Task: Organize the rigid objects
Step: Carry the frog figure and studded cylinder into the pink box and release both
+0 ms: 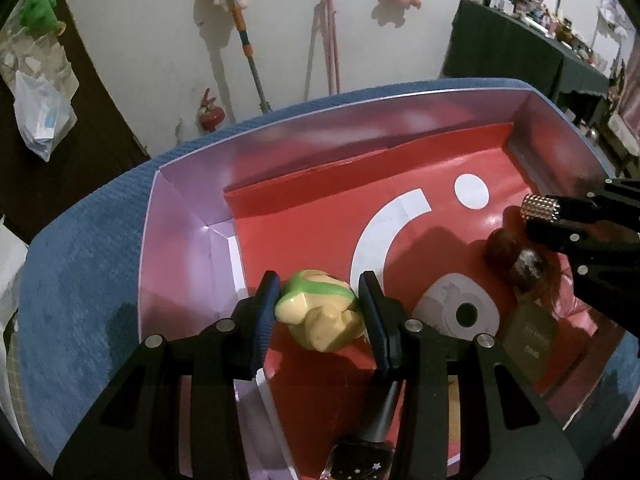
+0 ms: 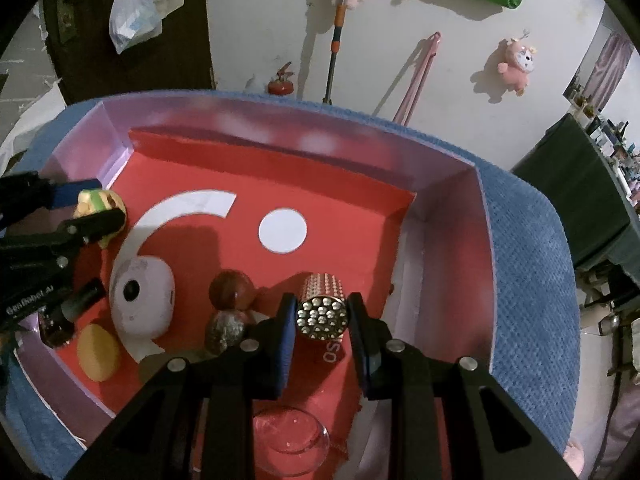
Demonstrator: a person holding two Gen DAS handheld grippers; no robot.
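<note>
My left gripper is shut on a yellow and green toy figure and holds it over the left part of a red-floored box. The toy also shows in the right wrist view between the left gripper's fingers. My right gripper is shut on a studded metallic cylinder over the right part of the box floor. The cylinder's tip shows in the left wrist view.
In the box lie a white round camera, a brown ball, a speckled stone, a yellow oval and a clear glass bowl. The box sits on a blue cloth. A dark bottle lies below the left gripper.
</note>
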